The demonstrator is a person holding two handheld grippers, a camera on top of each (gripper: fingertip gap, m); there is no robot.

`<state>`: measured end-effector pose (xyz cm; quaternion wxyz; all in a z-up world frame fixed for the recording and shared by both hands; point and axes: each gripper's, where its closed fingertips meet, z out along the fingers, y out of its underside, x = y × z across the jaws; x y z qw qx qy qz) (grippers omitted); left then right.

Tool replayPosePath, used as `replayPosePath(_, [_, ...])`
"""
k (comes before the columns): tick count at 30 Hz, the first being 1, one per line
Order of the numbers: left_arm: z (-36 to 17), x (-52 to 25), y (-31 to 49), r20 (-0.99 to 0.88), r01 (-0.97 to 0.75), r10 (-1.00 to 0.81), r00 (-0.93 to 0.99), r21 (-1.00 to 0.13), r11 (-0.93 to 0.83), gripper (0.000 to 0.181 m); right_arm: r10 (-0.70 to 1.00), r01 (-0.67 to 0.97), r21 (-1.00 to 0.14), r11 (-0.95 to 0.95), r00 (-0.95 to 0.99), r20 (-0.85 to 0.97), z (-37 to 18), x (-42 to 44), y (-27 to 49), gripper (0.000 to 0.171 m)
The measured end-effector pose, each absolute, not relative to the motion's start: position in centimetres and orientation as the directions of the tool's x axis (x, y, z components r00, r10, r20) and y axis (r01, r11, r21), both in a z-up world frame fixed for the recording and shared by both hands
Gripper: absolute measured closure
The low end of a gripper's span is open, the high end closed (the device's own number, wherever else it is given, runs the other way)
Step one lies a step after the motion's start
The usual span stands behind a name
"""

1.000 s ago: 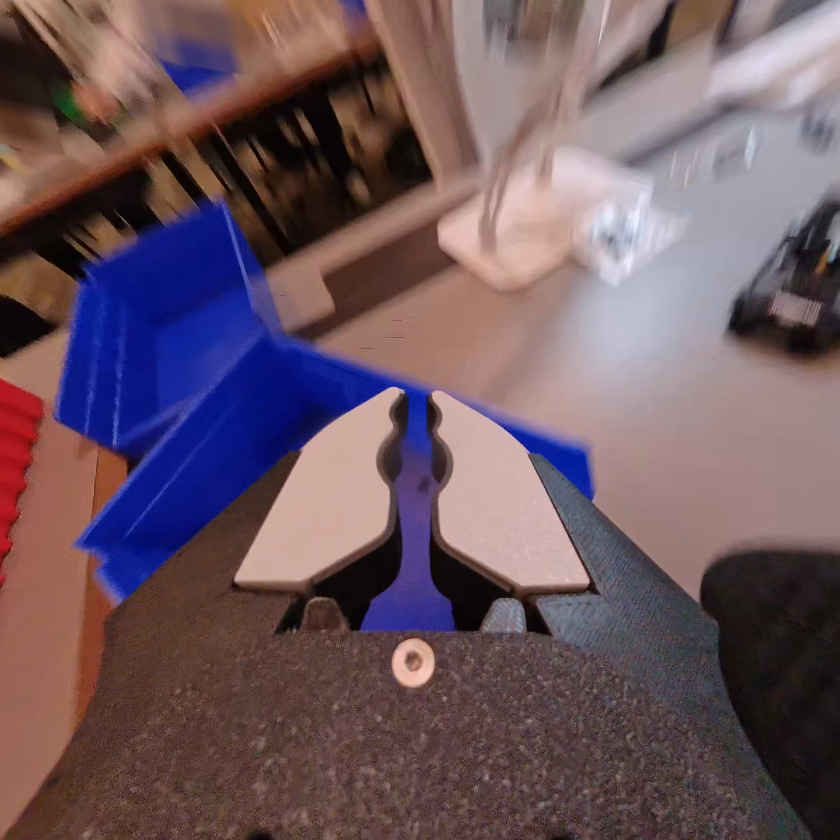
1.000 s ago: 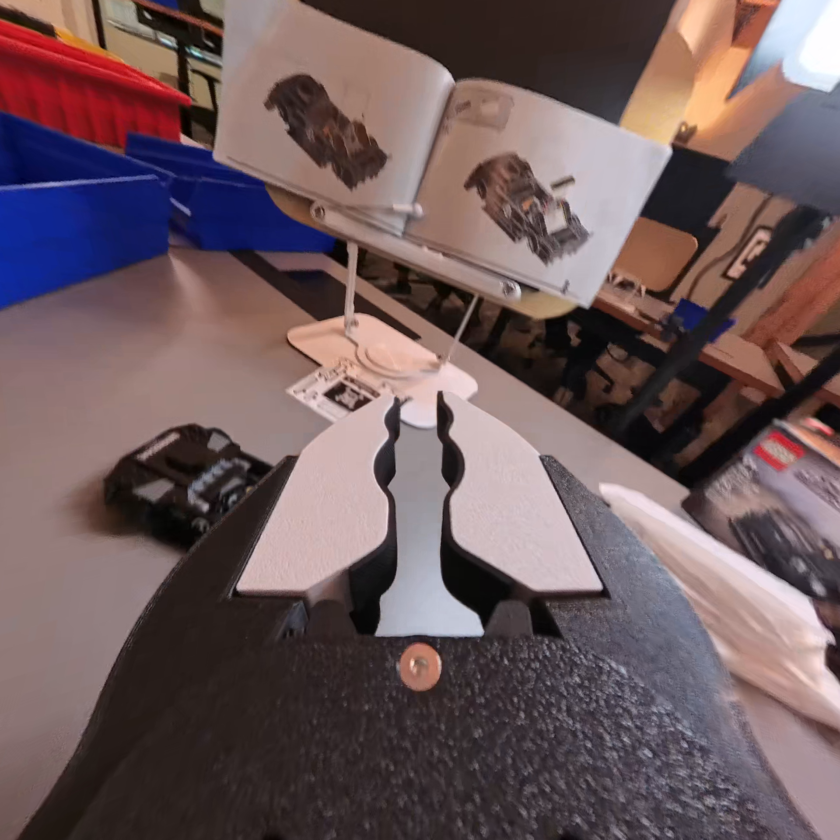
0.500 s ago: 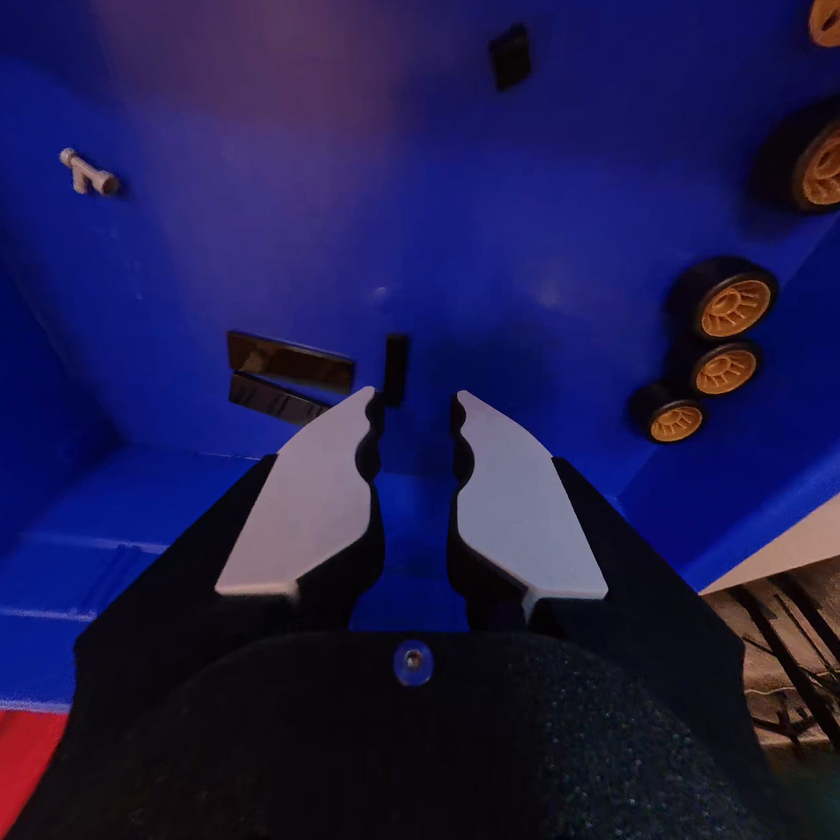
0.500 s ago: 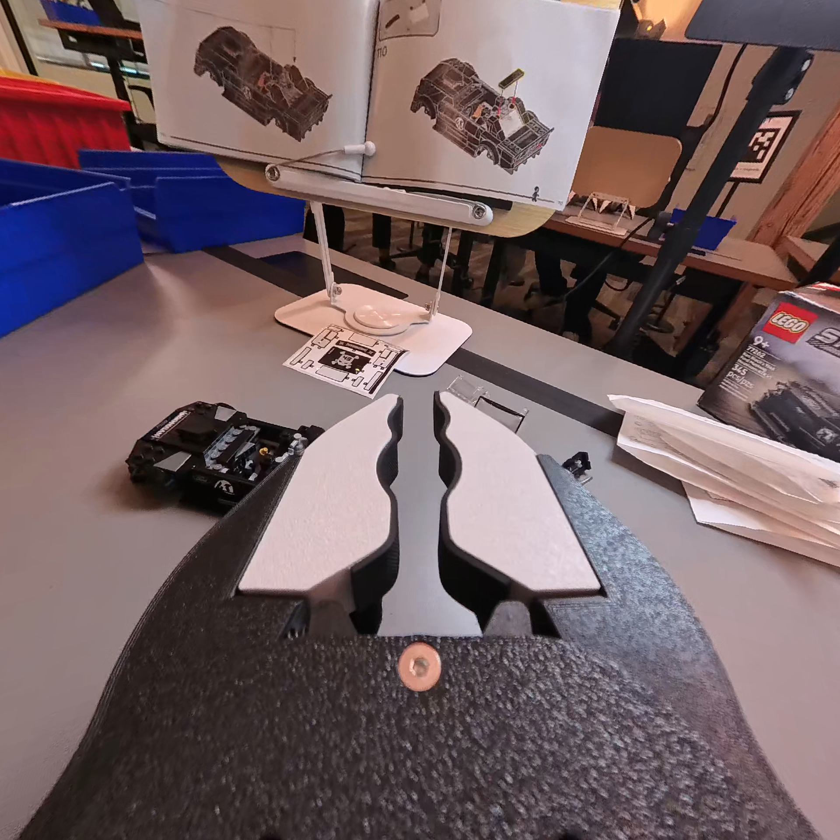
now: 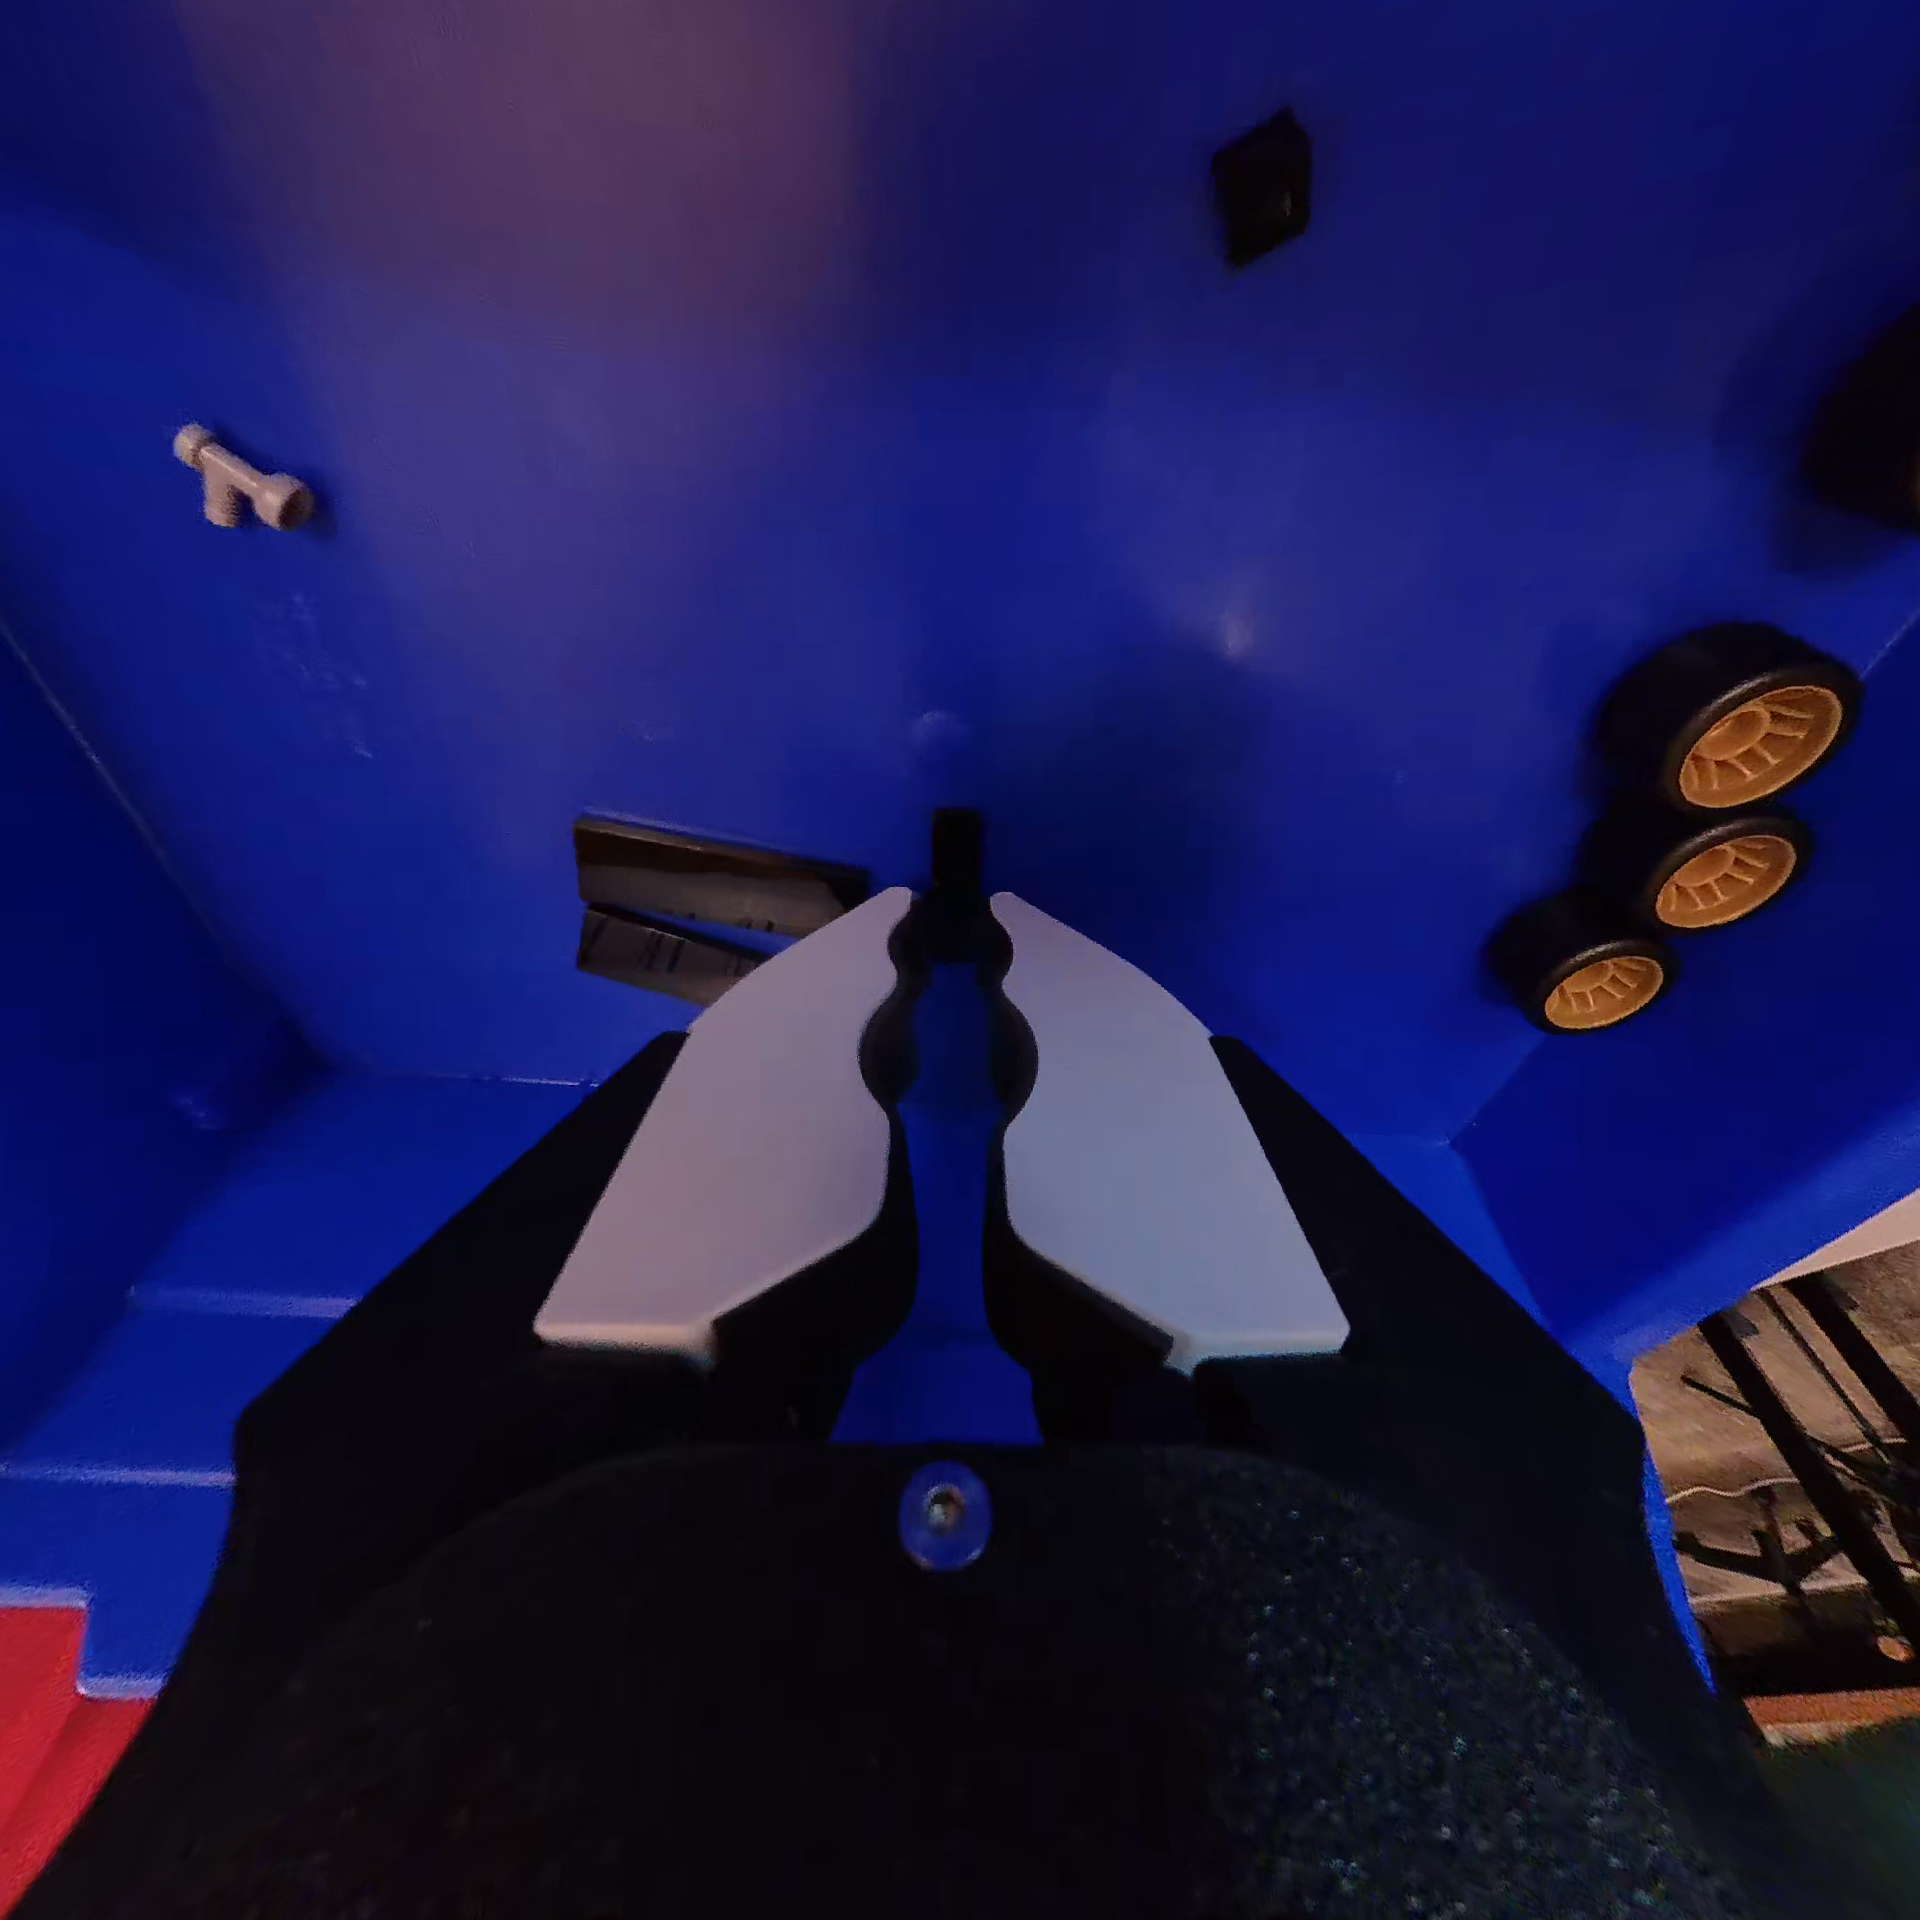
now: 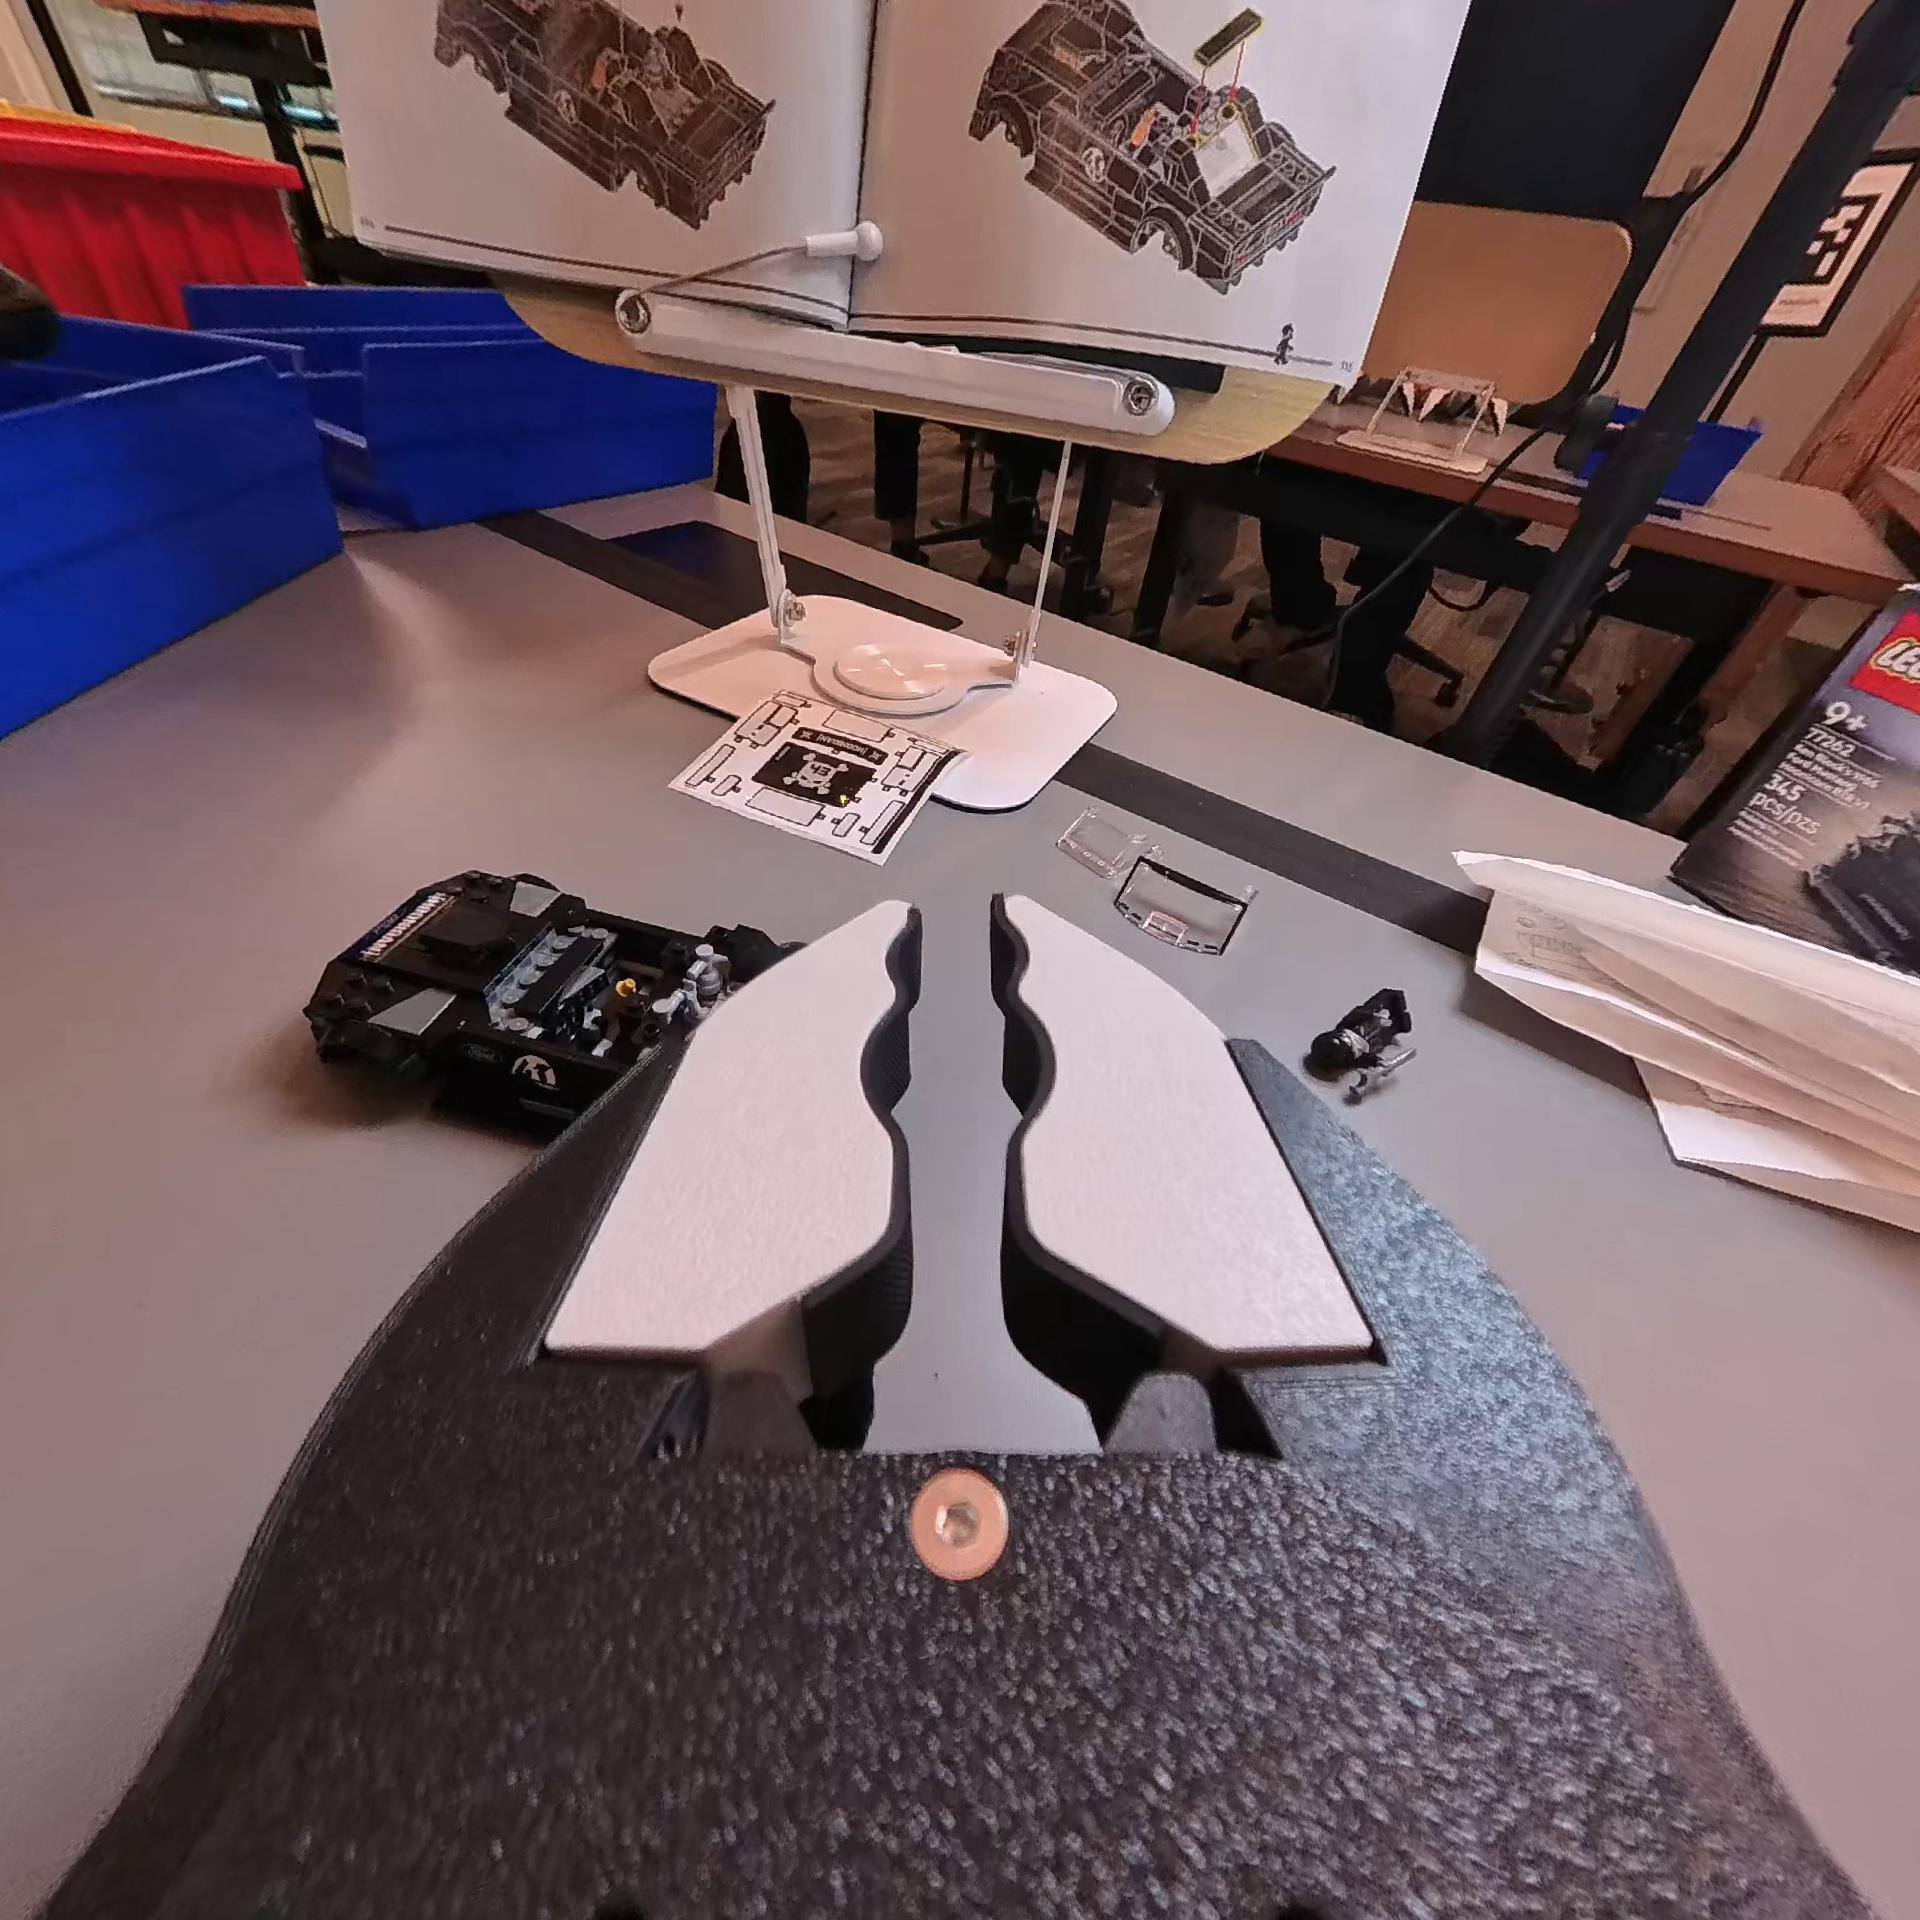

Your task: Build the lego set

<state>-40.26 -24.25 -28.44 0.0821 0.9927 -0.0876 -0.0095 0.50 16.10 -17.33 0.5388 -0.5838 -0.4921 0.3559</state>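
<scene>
Deep inside a blue bin, the left gripper has its jaws pinched on a small black piece that stands out past the tips at 12 o'clock. Two black plates lie just beside it at 10 o'clock, a grey pin sits far off toward 10, a black tile at 1, and three tan-hubbed wheels cluster at 3 o'clock against the wall.

Over the grey table the right gripper hangs with jaws slightly apart and empty. The half-built black car sits at 10 o'clock, two clear pieces at 1, a small black part at 3, the sticker sheet and manual stand at 12.
</scene>
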Motion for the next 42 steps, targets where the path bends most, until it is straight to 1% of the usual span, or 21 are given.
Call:
replayPosePath(3, [-28.4,-39.9,-24.0,-0.036,-0.194,-0.202,0.979,0.146,-0.970,0.172,0.958,0.186,-0.980,0.075,0.259,0.122,-17.2,0.6,16.0,0.159])
replayPosePath(6, [-27.7,-39.8,-23.6,-0.128,-0.207,-0.223,0.966,0.126,-0.970,0.172,0.960,0.176,-0.981,0.079,0.251,0.122,-16.9,0.8,15.9,0.159])
replayPosePath(7, [-27.0,-39.6,-23.2,-0.162,-0.210,-0.224,0.961,0.101,-0.973,0.172,0.961,0.174,-0.981,0.081,0.249,0.124,-16.8,0.9,15.8,0.159])
replayPosePath(10, [-23.4,-38.6,-21.5,-0.253,-0.209,-0.199,0.947,-0.015,-0.978,0.172,0.960,0.173,-0.981,0.092,0.245,0.133,-16.7,1.2,15.8,0.159])
replayPosePath(13, [-18.4,-36.2,-19.1,-0.336,-0.261,-0.202,0.920,-0.142,-0.955,0.172,0.962,0.164,-0.983,0.087,0.241,0.125,-16.6,1.4,15.7,0.159])
replayPosePath(15, [-15.1,-32.8,-16.6,-0.354,-0.327,-0.229,0.907,-0.247,-0.912,0.173,0.965,0.155,-0.985,0.078,0.237,0.113,-16.5,1.4,15.6,0.159])
replayPosePath(17, [-12.9,-28.1,-13.8,-0.344,-0.406,-0.290,0.893,-0.341,-0.848,0.173,0.968,0.147,-0.987,0.068,0.228,0.101,-16.4,1.4,15.4,0.159])
replayPosePath(19, [-12.3,-23.1,-11.3,-0.335,-0.505,-0.393,0.856,-0.382,-0.774,0.173,0.972,0.148,-0.987,0.060,0.218,0.092,-16.6,1.3,15.1,0.159])
replayPosePath(22, [-13.9,-16.6,-8.1,-0.296,-0.609,-0.533,0.793,-0.403,-0.683,0.173,0.975,0.154,-0.987,0.052,0.207,0.084,-16.8,1.3,14.5,0.159])
replayPosePath(25, [-17.7,-11.8,-5.5,-0.214,-0.668,-0.644,0.734,-0.398,-0.629,0.173,0.977,0.160,-0.985,0.058,0.191,0.089,-17.0,1.2,13.7,0.159])
replayPosePath(29, [-23.7,-8.1,-4.0,-0.089,-0.724,-0.742,0.664,-0.323,-0.609,0.173,0.972,0.193,-0.974,0.117,0.178,0.152,-17.5,0.9,12.9,0.160])
replayPosePath(32, [-26.5,-6.2,-3.9,-0.020,-0.744,-0.776,0.631,-0.299,-0.597,0.173,0.966,0.214,-0.963,0.163,0.165,0.200,-17.8,0.8,12.5,0.160])
replayPosePath(35, [-27.8,-5.7,-3.8,-0.007,-0.753,-0.784,0.621,-0.283,-0.595,0.173,0.963,0.234,-0.954,0.186,0.150,0.224,-18.3,0.6,12.3,0.160])
replayPosePath(39, [-28.6,-5.2,-4.3,0.030,-0.737,-0.777,0.628,-0.298,-0.607,0.173,0.968,0.242,-0.954,0.175,0.134,0.212,-18.7,0.4,12.2,0.160])
replayPosePath(42, [-28.7,-4.8,-4.3,0.041,-0.716,-0.768,0.640,-0.331,-0.615,0.173,0.969,0.250,-0.953,0.170,0.132,0.208,-18.9,0.4,12.3,0.160])
